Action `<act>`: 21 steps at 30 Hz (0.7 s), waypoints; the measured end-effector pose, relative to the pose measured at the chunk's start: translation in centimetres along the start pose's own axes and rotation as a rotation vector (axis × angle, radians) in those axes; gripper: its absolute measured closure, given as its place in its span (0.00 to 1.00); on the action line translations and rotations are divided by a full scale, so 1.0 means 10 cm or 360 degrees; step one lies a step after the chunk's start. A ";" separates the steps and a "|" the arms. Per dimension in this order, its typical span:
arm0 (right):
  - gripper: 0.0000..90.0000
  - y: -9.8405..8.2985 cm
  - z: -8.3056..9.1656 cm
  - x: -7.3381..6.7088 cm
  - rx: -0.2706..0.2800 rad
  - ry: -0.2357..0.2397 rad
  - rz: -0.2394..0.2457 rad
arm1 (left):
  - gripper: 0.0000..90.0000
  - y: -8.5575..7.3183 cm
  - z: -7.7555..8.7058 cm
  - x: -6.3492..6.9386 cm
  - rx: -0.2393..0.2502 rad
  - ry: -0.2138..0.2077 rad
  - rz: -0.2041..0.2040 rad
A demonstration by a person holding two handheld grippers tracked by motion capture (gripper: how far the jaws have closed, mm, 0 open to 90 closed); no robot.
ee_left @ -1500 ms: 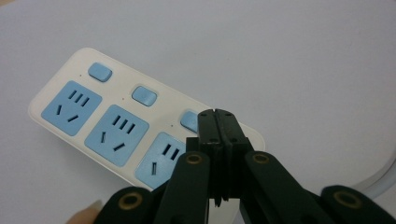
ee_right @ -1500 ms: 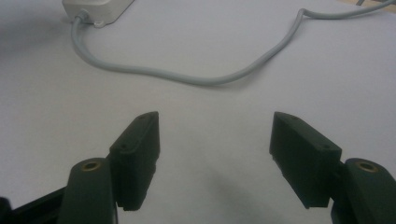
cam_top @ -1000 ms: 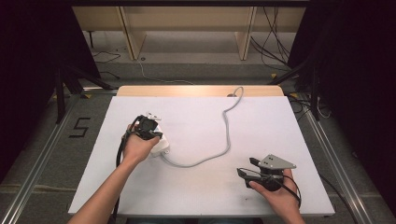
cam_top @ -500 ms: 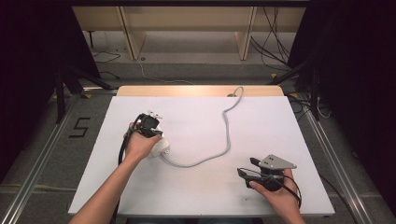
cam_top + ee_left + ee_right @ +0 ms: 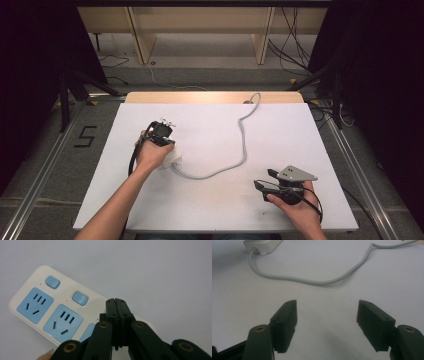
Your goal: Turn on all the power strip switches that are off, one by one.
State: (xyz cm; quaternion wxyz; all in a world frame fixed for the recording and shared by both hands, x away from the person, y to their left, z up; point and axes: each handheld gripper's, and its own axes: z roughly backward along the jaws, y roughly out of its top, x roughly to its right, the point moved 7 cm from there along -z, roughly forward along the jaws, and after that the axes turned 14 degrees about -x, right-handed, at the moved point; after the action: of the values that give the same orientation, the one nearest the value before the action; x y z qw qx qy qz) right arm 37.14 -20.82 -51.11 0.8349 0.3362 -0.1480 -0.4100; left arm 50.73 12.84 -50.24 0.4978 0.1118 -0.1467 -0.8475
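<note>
Nearest the person, at the table's front right, the right gripper (image 5: 264, 179) rests with jaws spread wide, holding nothing. Farther left, the left gripper (image 5: 117, 302), jaws clenched together, presses its tips onto the white plastic power strip with blue sockets (image 5: 47, 308), whose grey cable (image 5: 243, 150) trails toward the white table's (image 5: 210, 210) far edge.

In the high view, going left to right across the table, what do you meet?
Left gripper on the power strip → grey cord → right gripper.
</note>
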 end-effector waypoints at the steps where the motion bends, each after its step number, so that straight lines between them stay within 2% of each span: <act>1: 0.38 0.00 0.00 0.00 0.0001 0.0001 0.0000 | 0.99 0.00 0.00 0.00 0.0001 -0.0002 0.0003; 16: 0.38 0.00 0.00 0.00 -0.0004 0.0002 -0.0002 | 1.00 0.01 -0.01 -0.03 -0.0014 -0.0053 0.0075; 21: 0.38 0.00 0.00 0.00 -0.0002 0.0001 -0.0003 | 1.00 0.01 -0.02 -0.02 -0.0041 -0.0028 0.0055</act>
State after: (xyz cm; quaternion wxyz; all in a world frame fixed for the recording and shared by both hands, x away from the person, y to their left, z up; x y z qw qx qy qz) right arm 37.11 -20.78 -51.12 0.8348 0.3358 -0.1471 -0.4107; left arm 51.01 12.95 -50.32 0.5123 0.0953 -0.1421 -0.8416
